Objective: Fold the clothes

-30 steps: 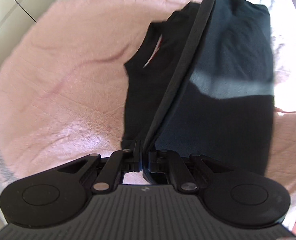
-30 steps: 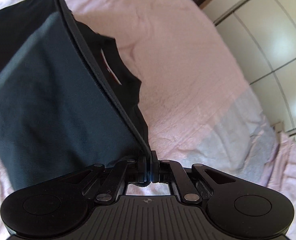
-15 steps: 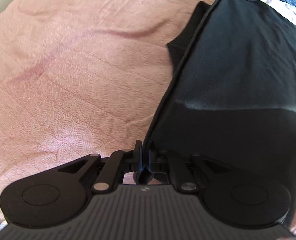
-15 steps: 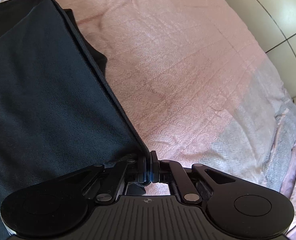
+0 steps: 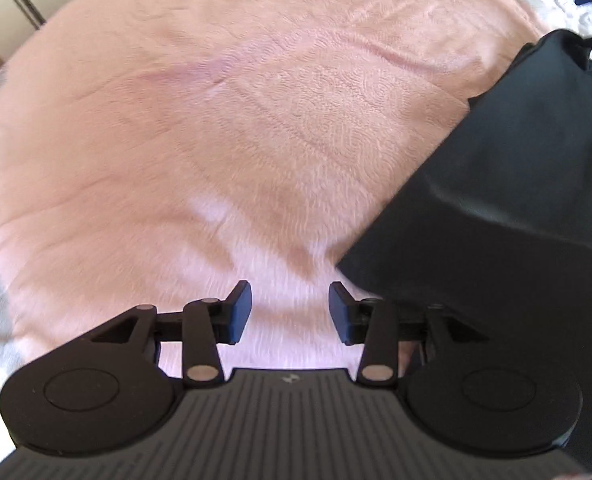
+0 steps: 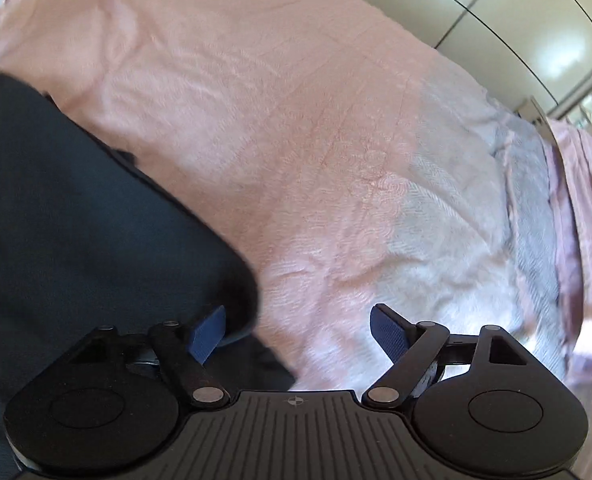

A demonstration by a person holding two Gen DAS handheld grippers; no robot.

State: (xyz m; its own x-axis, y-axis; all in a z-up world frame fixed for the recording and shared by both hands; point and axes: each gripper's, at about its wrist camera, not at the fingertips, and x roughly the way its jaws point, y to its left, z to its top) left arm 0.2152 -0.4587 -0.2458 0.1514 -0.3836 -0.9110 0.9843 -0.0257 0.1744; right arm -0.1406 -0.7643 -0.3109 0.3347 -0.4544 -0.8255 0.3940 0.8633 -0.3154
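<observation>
A dark navy garment (image 5: 508,208) lies folded flat on the pink bedspread (image 5: 216,120), filling the right side of the left wrist view. In the right wrist view it (image 6: 76,220) fills the left side. My left gripper (image 5: 290,312) is open and empty, just left of the garment's near corner, over bare bedspread. My right gripper (image 6: 296,332) is open and empty; its left finger (image 6: 210,334) sits by the garment's corner, its right finger over the bedspread (image 6: 316,140).
A grey-white blanket (image 6: 476,220) lies on the bed's right part, with pink cloth (image 6: 588,208) beyond it. Cream wardrobe doors (image 6: 496,8) stand behind the bed. White bedding and dark items (image 5: 568,8) lie at the far right.
Both grippers have opened and let go of the garment's edge. The garment has dropped flat onto the bed. Both grippers have drawn back off its corners.
</observation>
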